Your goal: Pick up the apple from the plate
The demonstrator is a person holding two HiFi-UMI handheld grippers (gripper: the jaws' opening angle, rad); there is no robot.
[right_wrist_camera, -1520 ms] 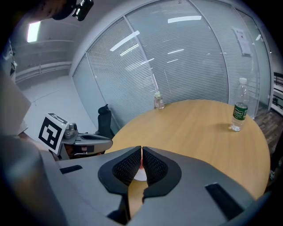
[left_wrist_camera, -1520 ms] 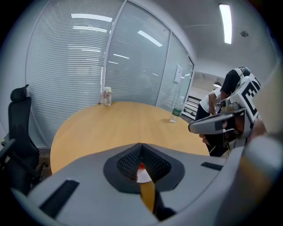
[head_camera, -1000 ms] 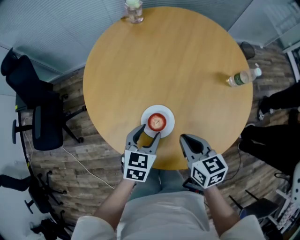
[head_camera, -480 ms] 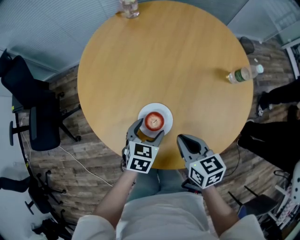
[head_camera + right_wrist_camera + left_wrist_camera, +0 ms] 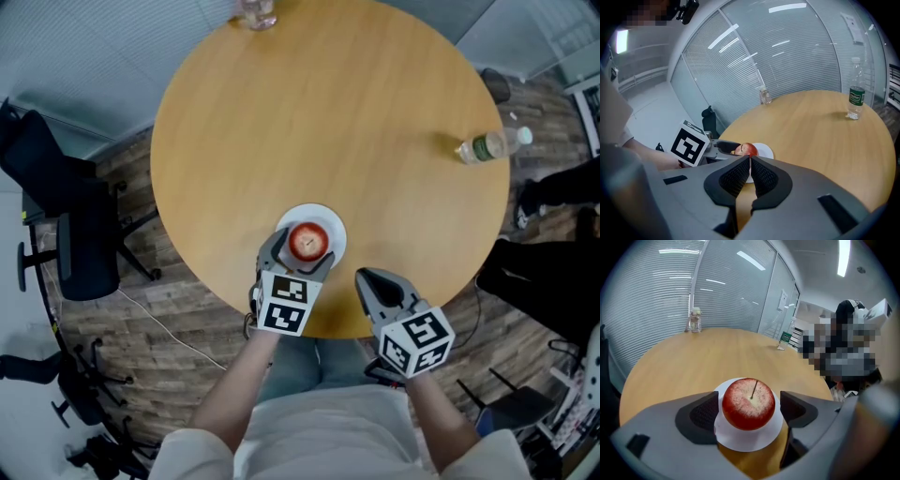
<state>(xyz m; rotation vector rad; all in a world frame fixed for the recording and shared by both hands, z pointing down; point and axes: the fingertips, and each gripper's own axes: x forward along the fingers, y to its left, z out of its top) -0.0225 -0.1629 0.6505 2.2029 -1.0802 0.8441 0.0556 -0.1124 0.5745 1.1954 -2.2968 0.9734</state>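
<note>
A red apple (image 5: 308,241) with a stem stands on a small white plate (image 5: 329,217) near the front edge of the round wooden table (image 5: 328,122). My left gripper (image 5: 298,255) reaches over the plate, and its jaws are opening, one on each side of the apple. In the left gripper view the apple (image 5: 748,403) sits between the two pads with a thin gap on either side, above the plate (image 5: 745,439). My right gripper (image 5: 372,278) hovers at the table's edge to the right of the plate, shut with nothing in it. The right gripper view shows the apple (image 5: 748,149) just beyond its jaws.
A plastic water bottle (image 5: 489,146) lies at the table's right side. A glass jar (image 5: 255,11) stands at the far edge. A dark office chair (image 5: 66,225) is on the floor to the left, and dark bags sit on the right.
My left gripper has moved forward and down from the plate's near rim, its jaws have widened, and they now flank the apple. The right gripper has stayed put.
</note>
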